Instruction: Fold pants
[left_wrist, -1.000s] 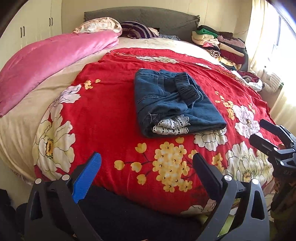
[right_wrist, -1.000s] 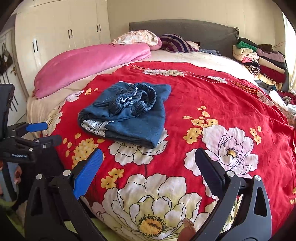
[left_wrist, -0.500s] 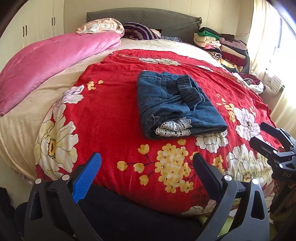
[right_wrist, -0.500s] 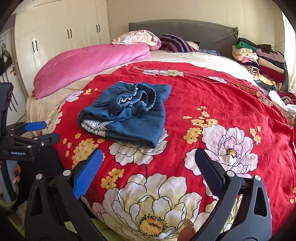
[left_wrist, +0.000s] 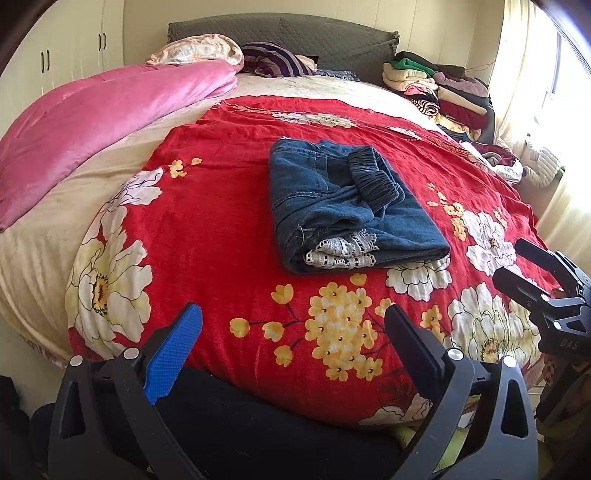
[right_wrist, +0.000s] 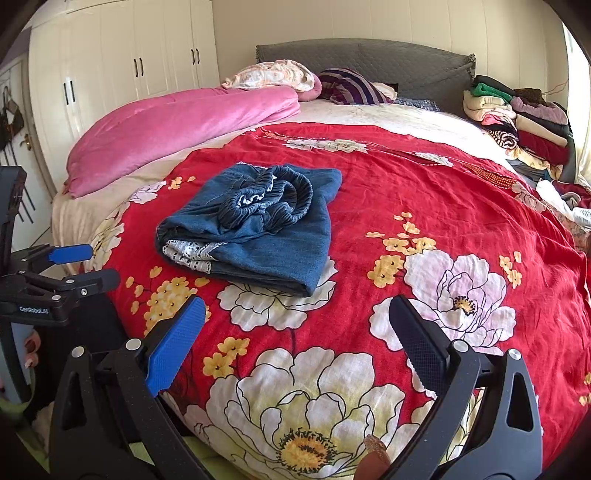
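Observation:
Dark blue denim pants (left_wrist: 343, 206) lie folded into a compact stack on the red flowered bedspread (left_wrist: 221, 221), elastic waistband on top and white lace trim at the near edge. They also show in the right wrist view (right_wrist: 258, 229). My left gripper (left_wrist: 291, 332) is open and empty, held off the bed's near edge, well short of the pants. My right gripper (right_wrist: 295, 332) is open and empty, also back from the pants. Each gripper shows in the other's view: the right gripper (left_wrist: 532, 273) at the right edge, the left gripper (right_wrist: 74, 266) at the left edge.
A pink duvet (left_wrist: 92, 122) lies along the bed's left side. Pillows (left_wrist: 273, 61) sit against the grey headboard (right_wrist: 369, 59). A pile of folded clothes (left_wrist: 436, 88) is at the far right corner. White wardrobes (right_wrist: 129, 74) stand left; a curtained window (left_wrist: 535, 74) is right.
Both grippers stay open and back from the bed. The left wrist view has shifted slightly, so the pants sit a little higher and further right. The pants have not moved.

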